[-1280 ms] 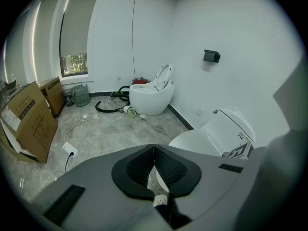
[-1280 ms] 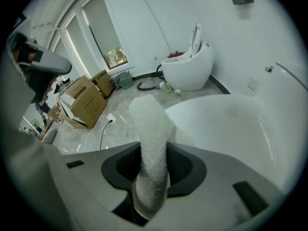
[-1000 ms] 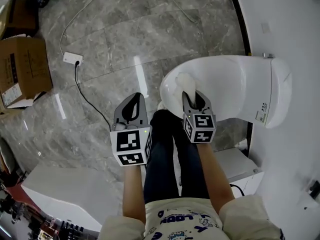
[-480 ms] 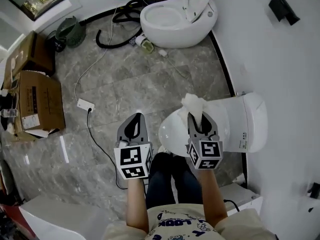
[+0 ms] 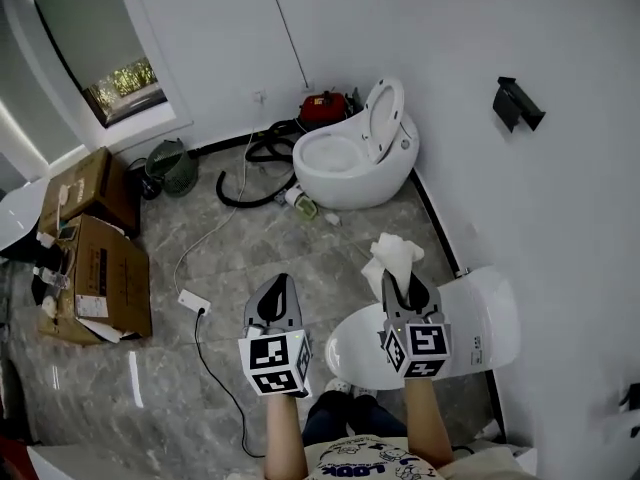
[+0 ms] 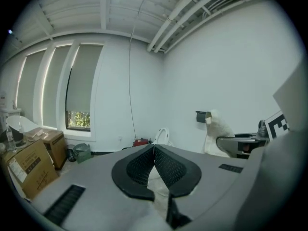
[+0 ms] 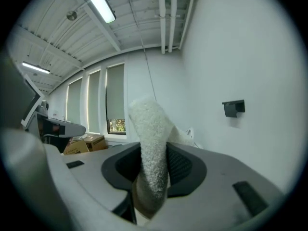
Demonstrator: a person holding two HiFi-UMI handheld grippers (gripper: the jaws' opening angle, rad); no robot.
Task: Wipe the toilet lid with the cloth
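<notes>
Where the grey stone floor [image 5: 285, 253] meets the white wall, a toilet sits under the person's arms with its toilet lid [image 5: 352, 353] shut. A second toilet [image 5: 350, 163] stands open farther off, and cardboard boxes [image 5: 95, 268] lie to the left. The right hand-held gripper [image 5: 405, 288] clamps the white cloth [image 5: 393, 256], which sticks up past its jaws, seemingly clear of the lid. The left hand-held gripper [image 5: 279, 288] is closed on nothing.

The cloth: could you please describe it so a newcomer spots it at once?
Find the closed toilet by the right wall. Near its front, the right hand-held gripper clamps a fluffy white cloth; the left hand-held gripper beside it holds nothing.
</notes>
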